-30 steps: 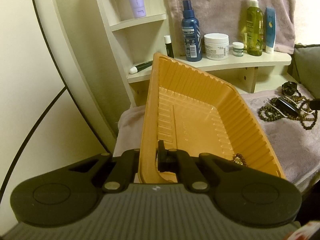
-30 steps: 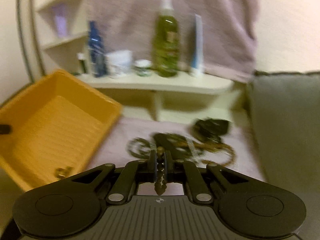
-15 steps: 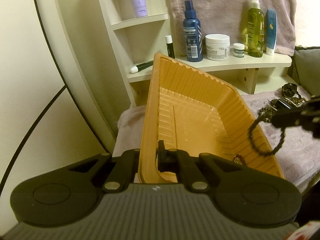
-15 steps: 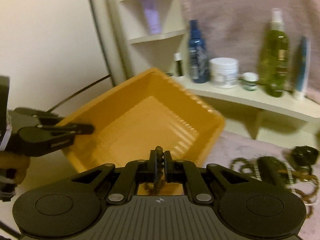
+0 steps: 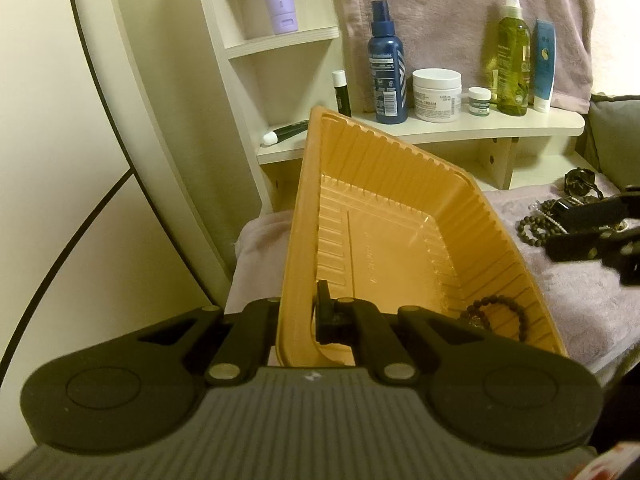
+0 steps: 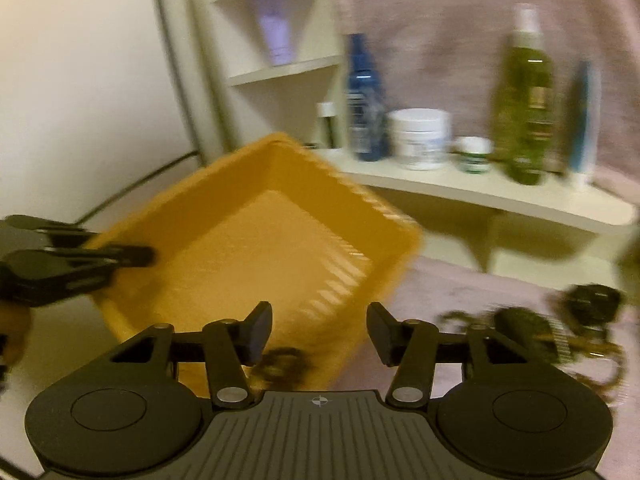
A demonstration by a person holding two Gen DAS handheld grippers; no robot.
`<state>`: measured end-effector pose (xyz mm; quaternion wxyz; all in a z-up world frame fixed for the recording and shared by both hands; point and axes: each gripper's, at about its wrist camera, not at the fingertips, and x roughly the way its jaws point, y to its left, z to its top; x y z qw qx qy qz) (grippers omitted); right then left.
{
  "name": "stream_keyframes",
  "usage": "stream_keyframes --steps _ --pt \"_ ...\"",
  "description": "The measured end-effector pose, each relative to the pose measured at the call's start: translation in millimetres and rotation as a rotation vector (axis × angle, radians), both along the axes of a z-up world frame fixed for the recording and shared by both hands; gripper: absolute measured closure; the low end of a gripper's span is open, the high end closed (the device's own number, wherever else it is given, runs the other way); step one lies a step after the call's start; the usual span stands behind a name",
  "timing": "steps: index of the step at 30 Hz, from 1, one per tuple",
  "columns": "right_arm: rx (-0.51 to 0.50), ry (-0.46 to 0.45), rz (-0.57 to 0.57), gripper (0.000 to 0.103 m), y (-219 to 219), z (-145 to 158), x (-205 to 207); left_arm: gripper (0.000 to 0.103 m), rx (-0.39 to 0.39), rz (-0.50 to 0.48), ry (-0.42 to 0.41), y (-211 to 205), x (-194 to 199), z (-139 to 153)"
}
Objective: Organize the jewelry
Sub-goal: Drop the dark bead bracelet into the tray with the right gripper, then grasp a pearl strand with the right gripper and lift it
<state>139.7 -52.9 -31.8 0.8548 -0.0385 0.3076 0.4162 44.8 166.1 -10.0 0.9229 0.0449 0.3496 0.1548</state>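
Left gripper (image 5: 298, 316) clamps one tilted tray (image 5: 384, 236); one bracelet (image 5: 496, 314) inside.

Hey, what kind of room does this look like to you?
Probably a bedroom or dressing corner at home: toiletries such as a spray bottle and a cream jar stand on a wooden shelf, and jewelry lies on a towel.

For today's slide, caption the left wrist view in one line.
Left gripper clamps the tilted orange tray, a beaded bracelet lying inside.
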Motion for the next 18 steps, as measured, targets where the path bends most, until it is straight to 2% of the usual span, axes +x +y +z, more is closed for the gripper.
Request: stream_keyframes --steps 12,18 --pt "-0.147 0.014 -0.391 0.05 -102 -29 31 0.1 0.012 -0.004 0.002 -2 0 1" --pt "-0.209 0.038 -0.472 0.051 -133 -47 44 0.1 0.019 -0.004 0.007 -4 0 1"
